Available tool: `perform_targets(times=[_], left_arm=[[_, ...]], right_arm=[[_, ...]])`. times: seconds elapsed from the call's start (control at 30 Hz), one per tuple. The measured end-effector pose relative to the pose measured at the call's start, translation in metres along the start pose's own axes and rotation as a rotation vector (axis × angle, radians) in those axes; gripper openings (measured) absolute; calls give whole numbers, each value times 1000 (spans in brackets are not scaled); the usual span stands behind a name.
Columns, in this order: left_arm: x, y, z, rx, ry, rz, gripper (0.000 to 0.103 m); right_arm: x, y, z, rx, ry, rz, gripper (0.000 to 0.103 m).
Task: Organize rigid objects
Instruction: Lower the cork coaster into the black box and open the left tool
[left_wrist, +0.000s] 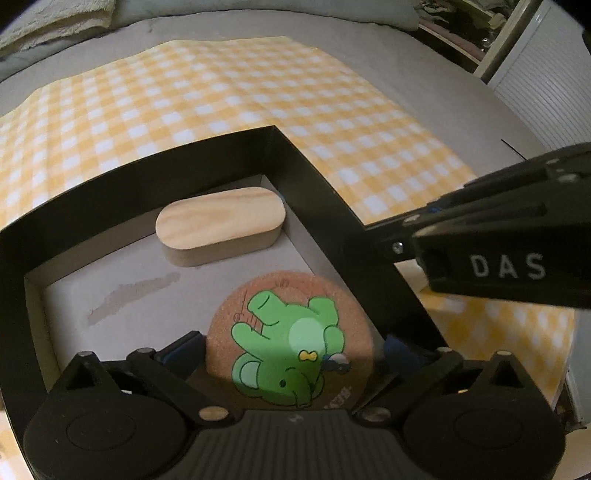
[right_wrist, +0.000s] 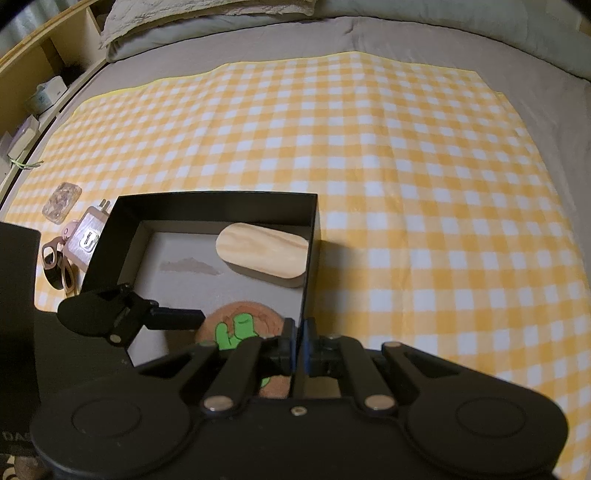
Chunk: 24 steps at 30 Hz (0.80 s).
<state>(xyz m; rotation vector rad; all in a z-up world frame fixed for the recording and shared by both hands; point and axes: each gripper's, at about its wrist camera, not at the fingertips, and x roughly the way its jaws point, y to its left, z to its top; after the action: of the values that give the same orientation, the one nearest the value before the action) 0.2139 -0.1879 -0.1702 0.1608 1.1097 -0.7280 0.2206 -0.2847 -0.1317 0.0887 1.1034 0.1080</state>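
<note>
A black open box (left_wrist: 147, 177) (right_wrist: 218, 203) stands on the yellow checked cloth (right_wrist: 406, 166). An oval wooden block (left_wrist: 221, 229) (right_wrist: 264, 254) lies at its far right corner. My left gripper (left_wrist: 291, 343) is shut on a round cork coaster (left_wrist: 291, 328) (right_wrist: 255, 317) with a green elephant print. It holds the coaster inside the box over the near right part of the floor. My right gripper (right_wrist: 300, 345) (left_wrist: 369, 245) is shut on the box's right wall, one finger on each side of it.
Left of the box lie a clear patterned tile (right_wrist: 61, 203), a charger plug (right_wrist: 88, 236) and pink scissors (right_wrist: 59, 266) on a dark roll. The cloth lies on a grey bed with pillows (right_wrist: 207, 22) at the back. A wooden shelf (right_wrist: 44, 48) runs along the left.
</note>
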Motion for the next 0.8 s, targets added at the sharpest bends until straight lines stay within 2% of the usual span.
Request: perform_targets(times=[0.4,0.53,0.8], left_arm=[[-1,2,-2,-5,2,1,103],[-8,-1,-3,4,-7,30,103],[-39,-5,-8,52,-76,72,103]], right_arm=[[0,0,0,4,0,5,5],[0,-2,1,14,1,14,5],[-1,-3,1,13,0,12,5]])
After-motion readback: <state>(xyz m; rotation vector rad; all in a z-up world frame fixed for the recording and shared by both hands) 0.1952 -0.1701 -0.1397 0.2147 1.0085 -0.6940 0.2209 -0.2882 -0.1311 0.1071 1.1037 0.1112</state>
